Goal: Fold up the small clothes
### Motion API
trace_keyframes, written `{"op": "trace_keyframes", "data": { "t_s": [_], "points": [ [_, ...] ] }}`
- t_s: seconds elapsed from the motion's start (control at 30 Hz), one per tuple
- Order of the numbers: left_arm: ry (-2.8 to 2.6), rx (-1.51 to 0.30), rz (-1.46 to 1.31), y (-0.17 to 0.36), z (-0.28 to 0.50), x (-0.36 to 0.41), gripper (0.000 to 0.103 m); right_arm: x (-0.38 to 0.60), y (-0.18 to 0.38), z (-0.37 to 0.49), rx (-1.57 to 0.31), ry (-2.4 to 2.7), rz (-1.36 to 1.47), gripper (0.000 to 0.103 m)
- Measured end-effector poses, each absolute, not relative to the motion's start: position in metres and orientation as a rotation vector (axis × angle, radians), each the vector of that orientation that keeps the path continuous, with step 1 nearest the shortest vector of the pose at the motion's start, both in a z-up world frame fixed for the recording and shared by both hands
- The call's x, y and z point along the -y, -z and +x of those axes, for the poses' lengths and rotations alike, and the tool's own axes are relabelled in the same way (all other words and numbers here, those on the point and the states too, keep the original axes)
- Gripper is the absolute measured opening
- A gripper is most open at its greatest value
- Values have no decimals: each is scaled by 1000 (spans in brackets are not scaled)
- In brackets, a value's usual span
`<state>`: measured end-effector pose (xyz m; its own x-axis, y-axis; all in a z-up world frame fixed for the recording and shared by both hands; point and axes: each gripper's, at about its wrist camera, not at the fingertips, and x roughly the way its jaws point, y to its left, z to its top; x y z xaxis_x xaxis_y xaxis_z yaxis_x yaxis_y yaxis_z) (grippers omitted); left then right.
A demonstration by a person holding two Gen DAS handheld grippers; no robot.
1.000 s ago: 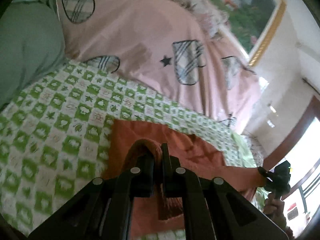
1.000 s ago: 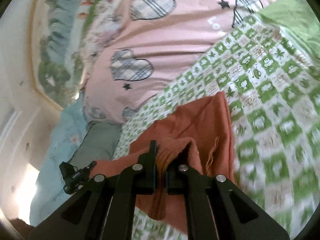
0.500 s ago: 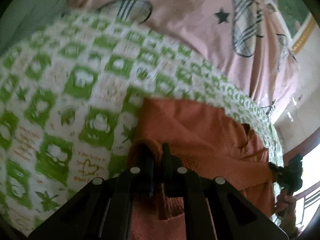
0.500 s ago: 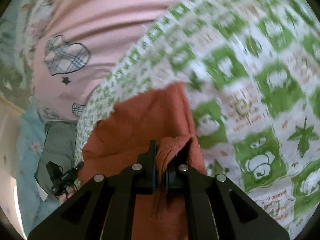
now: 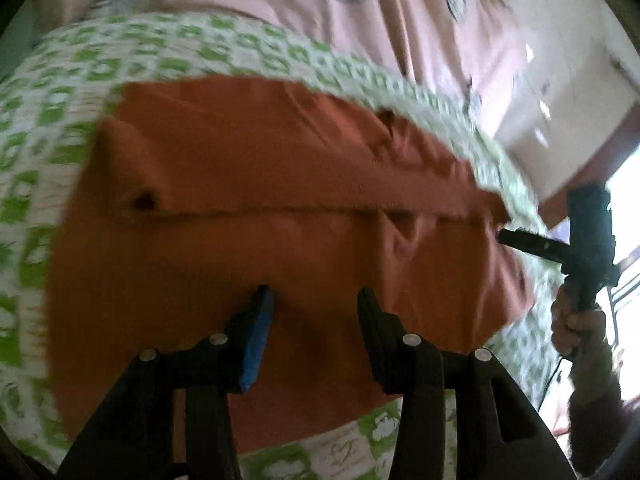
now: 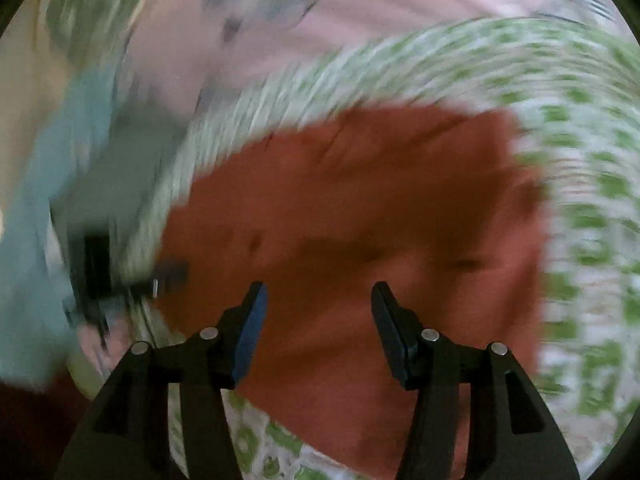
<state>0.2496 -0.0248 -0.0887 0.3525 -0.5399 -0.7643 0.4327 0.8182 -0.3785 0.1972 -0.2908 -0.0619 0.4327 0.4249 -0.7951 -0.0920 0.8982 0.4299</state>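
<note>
An orange-brown garment (image 5: pixel 260 208) lies folded over on itself on the green-and-white checked sheet (image 5: pixel 44 128), with a fold edge running across its middle. My left gripper (image 5: pixel 316 300) is open and empty just above the garment's near part. My right gripper (image 6: pixel 318 296) is open and empty above the same garment (image 6: pixel 360 208); that view is blurred by motion. The right gripper also shows in the left wrist view (image 5: pixel 560 246) at the garment's right end, held by a hand.
A pink quilt (image 5: pixel 360 20) with plaid hearts lies beyond the checked sheet. A grey-green and pale blue cloth (image 6: pixel 60 184) lies at the left in the right wrist view. A wall and doorway (image 5: pixel 580 92) stand at the far right.
Both grippers were shut on the garment's edge and carried it forward over itself. Now both are open and the garment lies folded flat on the sheet.
</note>
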Motion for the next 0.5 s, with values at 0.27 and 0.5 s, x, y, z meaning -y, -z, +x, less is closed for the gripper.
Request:
{"op": "trace_keyframes", "data": {
  "t_s": [0.27, 0.5],
  "points": [
    [552, -1014, -81, 74, 328, 27, 32, 353, 60, 260, -1007, -9, 343, 53],
    [287, -921, -249, 48, 378, -37, 63, 410, 38, 246, -834, 167, 562, 54]
  ]
}}
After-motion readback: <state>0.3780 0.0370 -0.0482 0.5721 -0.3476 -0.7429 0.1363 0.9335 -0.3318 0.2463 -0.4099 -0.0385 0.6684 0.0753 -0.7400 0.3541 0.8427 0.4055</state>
